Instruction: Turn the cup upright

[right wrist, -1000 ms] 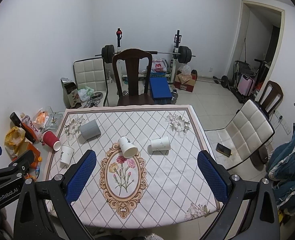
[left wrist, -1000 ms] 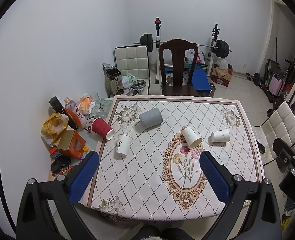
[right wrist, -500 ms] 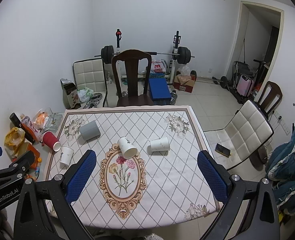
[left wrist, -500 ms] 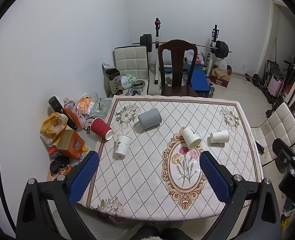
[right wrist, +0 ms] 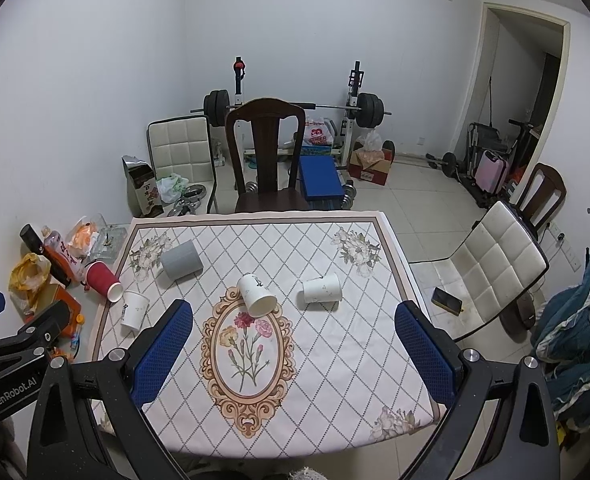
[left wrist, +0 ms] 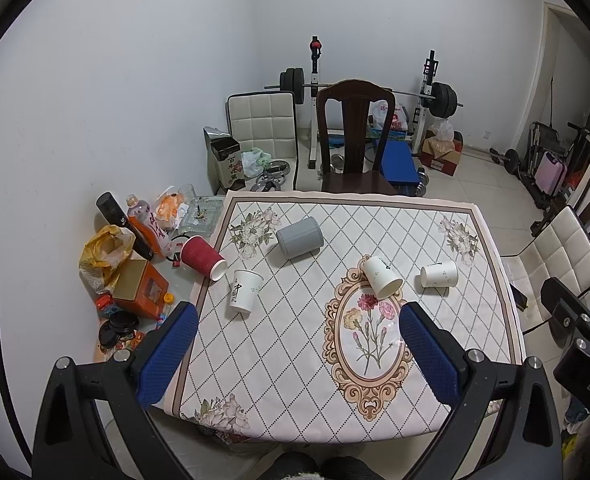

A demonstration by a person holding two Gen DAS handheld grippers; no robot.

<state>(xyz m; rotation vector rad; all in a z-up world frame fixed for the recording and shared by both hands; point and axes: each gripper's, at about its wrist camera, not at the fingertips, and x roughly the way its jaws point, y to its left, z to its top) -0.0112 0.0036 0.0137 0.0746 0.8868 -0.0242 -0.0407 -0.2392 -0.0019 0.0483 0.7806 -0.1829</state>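
Note:
Several cups lie on their sides on the patterned tablecloth. A grey cup lies at the far left. A red cup lies at the left edge. A white cup lies next to it. Another white cup lies at the oval's top, and a third to its right. They also show in the right wrist view: grey cup, red cup, white cups. My left gripper and right gripper are open, empty, high above the near table edge.
A dark wooden chair stands at the table's far side. A white chair with a phone stands at the right. Bottles, bags and an orange box clutter the table's left side. A barbell rack stands by the back wall.
Both views have shifted very slightly; the cups have not moved and both grippers stay open.

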